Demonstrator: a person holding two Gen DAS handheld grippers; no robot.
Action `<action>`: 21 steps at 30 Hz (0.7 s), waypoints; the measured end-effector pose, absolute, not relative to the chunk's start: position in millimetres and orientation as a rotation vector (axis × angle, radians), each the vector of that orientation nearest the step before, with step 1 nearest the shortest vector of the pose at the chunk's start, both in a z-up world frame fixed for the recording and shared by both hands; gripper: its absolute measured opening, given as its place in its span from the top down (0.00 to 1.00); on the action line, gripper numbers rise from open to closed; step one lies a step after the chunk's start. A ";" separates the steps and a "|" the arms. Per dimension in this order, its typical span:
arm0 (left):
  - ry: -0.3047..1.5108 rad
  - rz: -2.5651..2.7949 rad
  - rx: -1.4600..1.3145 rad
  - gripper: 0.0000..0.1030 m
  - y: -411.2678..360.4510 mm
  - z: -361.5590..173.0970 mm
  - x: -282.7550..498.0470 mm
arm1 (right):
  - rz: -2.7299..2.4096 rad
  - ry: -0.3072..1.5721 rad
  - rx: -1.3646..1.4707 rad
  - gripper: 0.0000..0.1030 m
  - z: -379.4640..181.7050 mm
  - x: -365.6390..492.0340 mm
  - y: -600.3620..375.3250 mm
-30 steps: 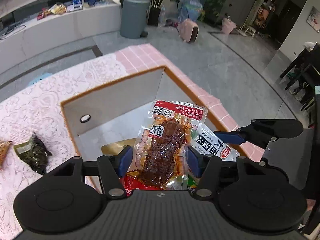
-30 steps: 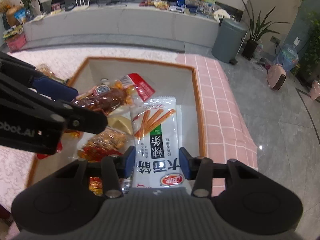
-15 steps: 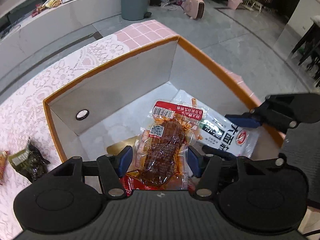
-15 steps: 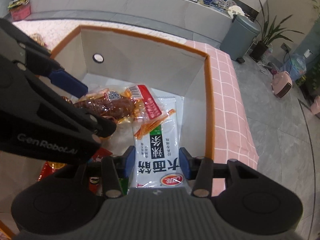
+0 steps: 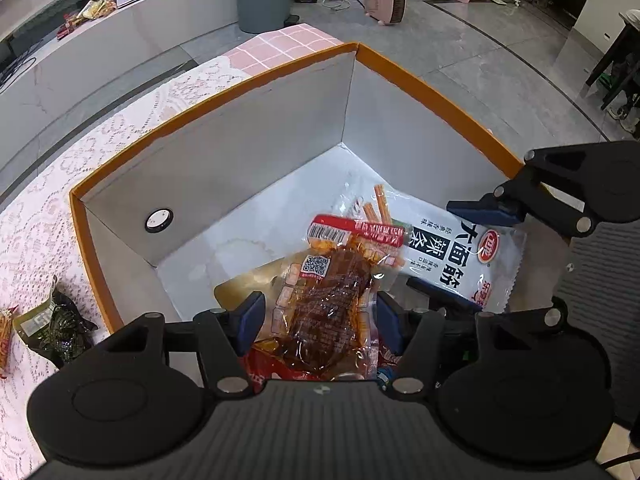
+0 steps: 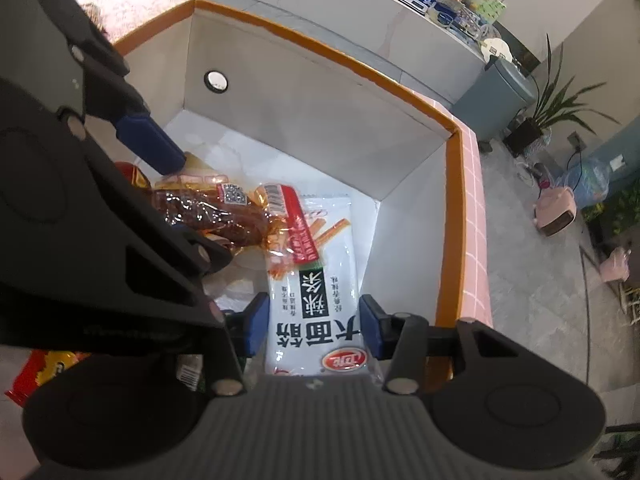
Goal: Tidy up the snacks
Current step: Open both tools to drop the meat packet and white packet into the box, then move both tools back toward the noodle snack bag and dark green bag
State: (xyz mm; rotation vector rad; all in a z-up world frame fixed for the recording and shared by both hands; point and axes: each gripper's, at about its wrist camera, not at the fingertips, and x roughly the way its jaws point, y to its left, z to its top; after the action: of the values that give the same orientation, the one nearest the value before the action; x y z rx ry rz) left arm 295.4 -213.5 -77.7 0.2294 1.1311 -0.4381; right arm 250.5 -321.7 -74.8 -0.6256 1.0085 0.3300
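Both tongs have sunk deeper into the orange-rimmed box than a second ago, its walls now rising around them. Left tongs stay closed on the brown meat packet, right tongs stay closed on the white noodle-stick packet; the meat packet's top overlaps the white one. Bare box floor lies ahead of both tongs toward the far corner, the right wall stands just beside the right tongs, and a green packet lies on the table outside, left of the left tongs.

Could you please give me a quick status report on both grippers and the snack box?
Left gripper shut on brown meat packet. Right gripper shut on white spicy-strip packet. Both inside orange-rimmed box; packets overlap, nothing blocking.
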 end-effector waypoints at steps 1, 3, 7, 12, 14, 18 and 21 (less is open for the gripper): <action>1.132 -0.440 0.232 0.33 -213.7 -77.8 295.1 | 0.335 1.009 -0.628 0.55 -74.9 250.6 -321.1; 1.133 -0.447 0.232 0.31 -213.4 -78.3 296.3 | 0.343 1.014 -0.635 0.54 -74.6 250.9 -321.4; 1.126 -0.446 0.199 0.31 -209.7 -73.0 296.3 | 0.352 1.015 -0.623 0.49 -72.2 251.3 -321.3; 1.100 -0.441 0.188 0.30 -204.9 -55.8 290.4 | 0.360 1.013 -0.581 0.45 -59.6 252.1 -324.7; 1.087 -0.441 0.179 0.30 -201.1 -48.0 286.1 | 0.356 1.003 -0.577 0.40 -52.9 248.7 -324.0; 1.034 -0.444 0.124 0.30 -188.8 -28.0 271.3 | 0.342 0.976 -0.537 0.32 -35.9 239.5 -324.1; 0.949 -0.435 0.084 0.30 -173.9 -9.5 255.4 | 0.300 0.942 -0.477 0.32 -23.5 230.4 -325.4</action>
State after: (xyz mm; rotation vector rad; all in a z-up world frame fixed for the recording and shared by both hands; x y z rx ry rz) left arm 255.4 -173.9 -9.5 0.0837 0.9488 -0.4347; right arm 230.4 -325.4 -23.5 -0.4775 0.9423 0.3000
